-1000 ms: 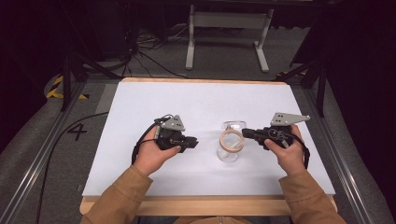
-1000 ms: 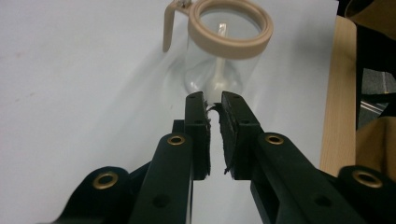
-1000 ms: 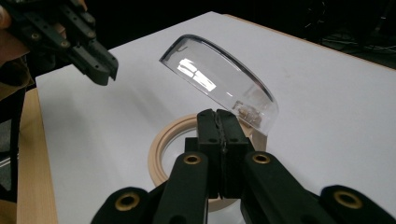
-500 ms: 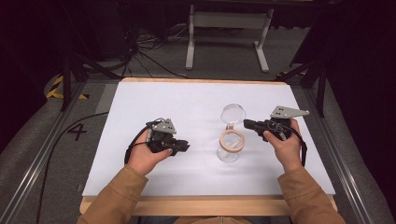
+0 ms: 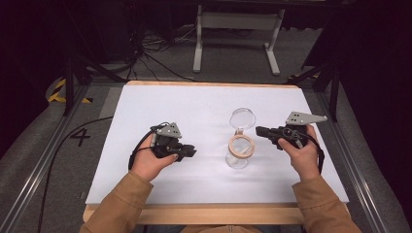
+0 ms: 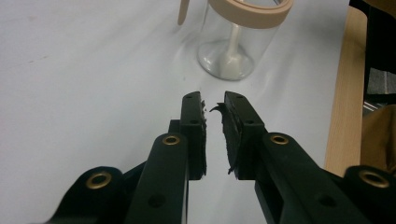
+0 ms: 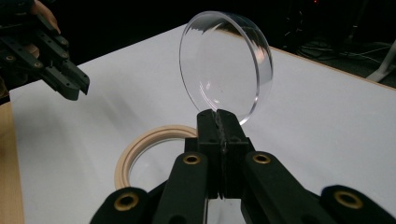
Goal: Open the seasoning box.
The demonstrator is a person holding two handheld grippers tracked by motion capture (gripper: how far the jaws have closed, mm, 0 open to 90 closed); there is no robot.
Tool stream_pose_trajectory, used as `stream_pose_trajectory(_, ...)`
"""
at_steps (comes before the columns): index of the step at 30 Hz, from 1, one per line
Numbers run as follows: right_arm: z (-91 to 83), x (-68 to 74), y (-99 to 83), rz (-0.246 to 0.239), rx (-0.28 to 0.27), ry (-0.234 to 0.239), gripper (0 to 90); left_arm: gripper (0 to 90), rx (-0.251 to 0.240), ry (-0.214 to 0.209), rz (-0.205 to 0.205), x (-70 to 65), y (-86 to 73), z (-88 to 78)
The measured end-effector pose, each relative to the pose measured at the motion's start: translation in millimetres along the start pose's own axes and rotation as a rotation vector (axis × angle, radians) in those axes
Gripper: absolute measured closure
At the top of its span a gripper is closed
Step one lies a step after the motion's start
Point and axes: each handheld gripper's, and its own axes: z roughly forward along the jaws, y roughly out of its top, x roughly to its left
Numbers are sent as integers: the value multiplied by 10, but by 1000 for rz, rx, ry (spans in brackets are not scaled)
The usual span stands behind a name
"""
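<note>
- Nearest my side of the table (image 5: pixel 145 111): my left tool (image 5: pixel 187 152) sits low over the white surface, well apart from the jar, tips aimed at it. Its jaws have just been opening, and the left gripper view shows them parted a little with nothing between the worn pads (image 6: pixel 200 130).
- Next out, the clear glass jar (image 5: pixel 239 154) stands upright in the middle of the table, tan ring round its mouth (image 5: pixel 241 145). In the left gripper view I can see down to its base (image 6: pixel 227 60) and it looks empty to me.
- Just past that, my right tool (image 5: pixel 260 131) is pressed together on the bottom edge of the hinged clear lid (image 7: pixel 226 65), which stands swung up behind the mouth (image 7: pixel 156 151).
- Farther off in the right gripper view, the left tool (image 7: pixel 74 86) hangs off to the side, not touching anything.
- My take on progress: the opening is basically done, lid is up and the mouth is clear. What's left, I'd guess, is letting go of the lid without it flopping back down.
</note>
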Motion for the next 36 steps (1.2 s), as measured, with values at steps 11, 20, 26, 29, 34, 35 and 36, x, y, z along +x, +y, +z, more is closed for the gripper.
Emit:
stream_pose_trajectory(11,-331,-99,-15,34,-2,-76,841,764,-19,57,-56,116,-35,-157)
stream_pose_trajectory(20,-622,-267,-146,86,59,-162,806,751,-22,103,-108,267,-84,-227)
stream_pose_trajectory(26,-691,-362,-245,102,118,-230,783,739,-9,111,-147,367,-128,-204)
stream_pose_trajectory(29,-690,-422,-322,107,156,-263,777,737,4,114,-156,419,-148,-182)
stream_pose_trajectory(34,-668,-531,-456,155,196,-263,773,728,41,130,-168,484,-181,-153)
stream_pose_trajectory(35,-664,-551,-479,164,204,-261,771,727,42,133,-174,491,-188,-146)
stream_pose_trajectory(36,-656,-568,-502,169,210,-263,771,725,51,133,-173,505,-195,-146)
